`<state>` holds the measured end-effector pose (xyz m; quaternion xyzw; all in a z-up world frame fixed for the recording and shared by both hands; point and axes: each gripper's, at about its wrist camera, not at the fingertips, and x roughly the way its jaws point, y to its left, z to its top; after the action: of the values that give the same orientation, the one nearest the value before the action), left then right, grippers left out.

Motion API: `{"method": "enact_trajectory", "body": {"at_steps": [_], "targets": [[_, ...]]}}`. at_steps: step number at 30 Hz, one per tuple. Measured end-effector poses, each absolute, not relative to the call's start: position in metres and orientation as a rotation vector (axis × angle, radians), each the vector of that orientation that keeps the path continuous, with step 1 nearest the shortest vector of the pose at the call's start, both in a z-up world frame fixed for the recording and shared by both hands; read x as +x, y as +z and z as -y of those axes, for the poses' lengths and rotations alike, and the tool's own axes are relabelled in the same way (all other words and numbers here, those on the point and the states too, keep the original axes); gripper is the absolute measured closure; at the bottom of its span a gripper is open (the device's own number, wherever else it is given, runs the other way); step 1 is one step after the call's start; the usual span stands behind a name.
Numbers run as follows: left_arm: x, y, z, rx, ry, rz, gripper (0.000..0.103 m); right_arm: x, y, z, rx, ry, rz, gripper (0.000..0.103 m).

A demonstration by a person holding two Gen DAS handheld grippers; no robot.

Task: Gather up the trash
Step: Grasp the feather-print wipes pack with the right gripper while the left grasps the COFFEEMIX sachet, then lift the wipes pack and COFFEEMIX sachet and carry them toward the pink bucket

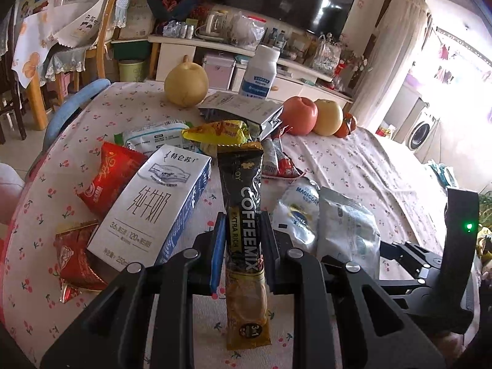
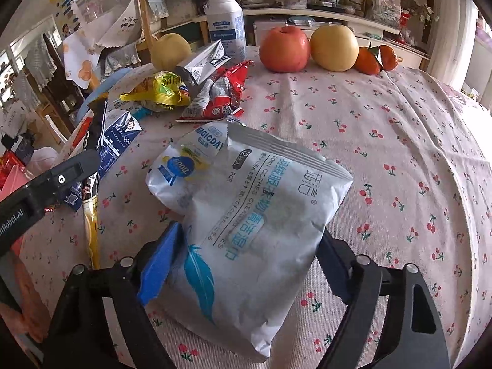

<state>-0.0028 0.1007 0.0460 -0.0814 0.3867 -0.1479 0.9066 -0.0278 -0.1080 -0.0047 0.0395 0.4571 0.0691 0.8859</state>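
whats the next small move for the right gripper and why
Probably close the right gripper fully on the wet wipes pack: the pack lies on the tablecloth between its fingers, while the left gripper already holds the coffee mix sachet.

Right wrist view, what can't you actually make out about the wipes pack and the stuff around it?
- Wipes pack: near end hidden under the right gripper; pad contact unclear.
- Coffee sachet: mostly hidden behind the left gripper's arm.
- Milk carton: partly covered by the same arm.
- Trash bin: in neither view.
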Motion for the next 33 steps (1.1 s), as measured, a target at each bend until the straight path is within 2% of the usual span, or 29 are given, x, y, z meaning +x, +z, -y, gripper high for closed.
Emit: {"method": "enact_trajectory", "body": {"at_steps": [15,20,25,27,29,30,32,33], "targets": [[-0.015,0.059,-0.123,-0.226,-0.328,-0.751,0.079,-0.037,0.004,0.108,0.073,0.144,-0.884,0.033],[-0.02,0.064,-0.133,-0.245,-0.328,-0.727,0.079,-0.042,0.011,0.108,0.062,0.134,-0.85,0.041],[-0.025,0.068,-0.139,-0.249,-0.323,-0.71,0.079,-0.046,0.013,0.108,0.06,0.138,-0.843,0.044],[-0.028,0.07,-0.142,-0.248,-0.322,-0.699,0.079,-0.045,0.011,0.108,0.08,0.155,-0.859,0.043],[-0.032,0.073,-0.144,-0.249,-0.321,-0.687,0.079,-0.043,0.009,0.111,0.106,0.167,-0.871,0.038],[-0.033,0.075,-0.145,-0.25,-0.319,-0.678,0.079,-0.042,0.008,0.112,0.117,0.165,-0.877,0.034],[-0.038,0.077,-0.148,-0.255,-0.315,-0.661,0.079,-0.04,0.003,0.115,0.156,0.153,-0.899,0.018],[-0.039,0.078,-0.15,-0.257,-0.314,-0.656,0.079,-0.04,0.002,0.116,0.175,0.154,-0.902,0.017]]}}
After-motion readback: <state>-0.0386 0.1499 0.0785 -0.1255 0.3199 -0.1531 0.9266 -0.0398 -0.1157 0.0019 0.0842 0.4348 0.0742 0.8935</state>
